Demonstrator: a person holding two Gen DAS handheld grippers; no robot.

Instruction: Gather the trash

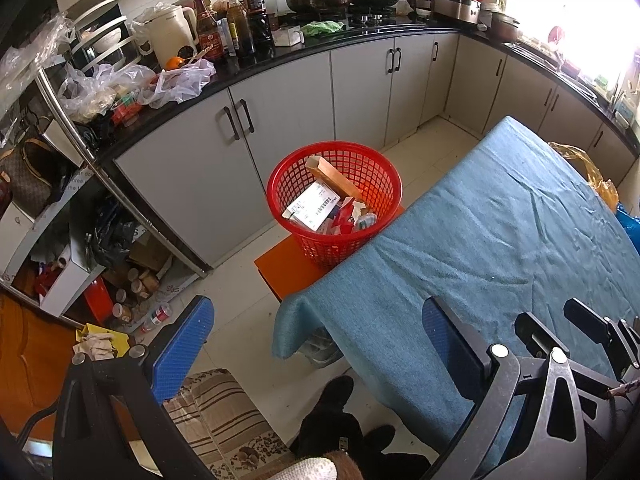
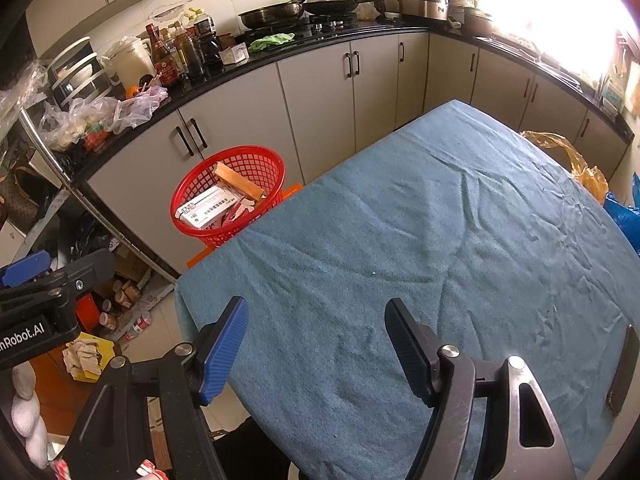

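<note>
A red mesh basket [image 1: 334, 200] [image 2: 228, 194] stands on an orange stool [image 1: 286, 270] at the far left end of the blue-clothed table [image 1: 500, 240] [image 2: 400, 248]. It holds several pieces of trash: a white printed box [image 1: 314, 206] [image 2: 208, 206], a tan cardboard strip [image 1: 334, 178] [image 2: 240, 184] and small wrappers. My left gripper [image 1: 316, 344] hangs open over the table's near left corner, nothing between its blue pads. My right gripper [image 2: 318, 340] is open above the cloth, also empty. The left gripper's body [image 2: 48, 280] shows at the left edge of the right wrist view.
Grey cabinets under a black counter [image 1: 360, 44] run along the back, crowded with bottles, a kettle, pans and plastic bags. A cluttered shelf and jars [image 1: 136, 284] sit on the floor at left. A yellow bag [image 2: 568, 156] lies past the table's far right. A dark flat object [image 2: 622, 372] rests at the cloth's right edge.
</note>
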